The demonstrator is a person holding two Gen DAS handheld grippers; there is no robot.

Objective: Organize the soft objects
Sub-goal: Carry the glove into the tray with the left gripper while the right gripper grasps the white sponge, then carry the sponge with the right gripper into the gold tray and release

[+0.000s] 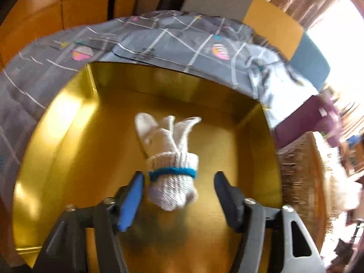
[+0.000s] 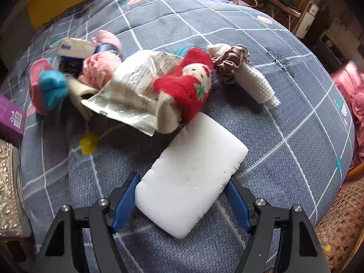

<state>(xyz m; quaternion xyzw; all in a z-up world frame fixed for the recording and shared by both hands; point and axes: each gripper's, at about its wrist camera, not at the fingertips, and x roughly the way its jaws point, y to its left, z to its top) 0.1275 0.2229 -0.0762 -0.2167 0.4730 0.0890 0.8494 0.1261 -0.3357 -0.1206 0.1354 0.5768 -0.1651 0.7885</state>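
In the left wrist view a rolled white knit glove bundle (image 1: pixel 171 159) with a blue band lies on the floor of a gold box (image 1: pixel 68 150). My left gripper (image 1: pixel 179 175) hangs over it, open, its fingers standing clear on either side of the bundle's near end. In the right wrist view my right gripper (image 2: pixel 183 179) holds a white sponge block (image 2: pixel 191 177) on the grey checked bedcover (image 2: pixel 284 118), a pad pressing on each side. Beyond it lies a heap: a red and cream sock (image 2: pixel 186 88), a plastic packet (image 2: pixel 127 91), pink puffs (image 2: pixel 100 68), a blue and pink sock (image 2: pixel 49 86).
A brown scrunchie (image 2: pixel 232 61) and a white knit roll (image 2: pixel 259 84) lie at the heap's right. A purple box (image 2: pixel 11 118) and an embossed metal box (image 2: pixel 8 188) stand at the left edge. The gold box's walls (image 1: pixel 173 84) ring the left gripper; bedcover (image 1: pixel 159 36) lies behind.
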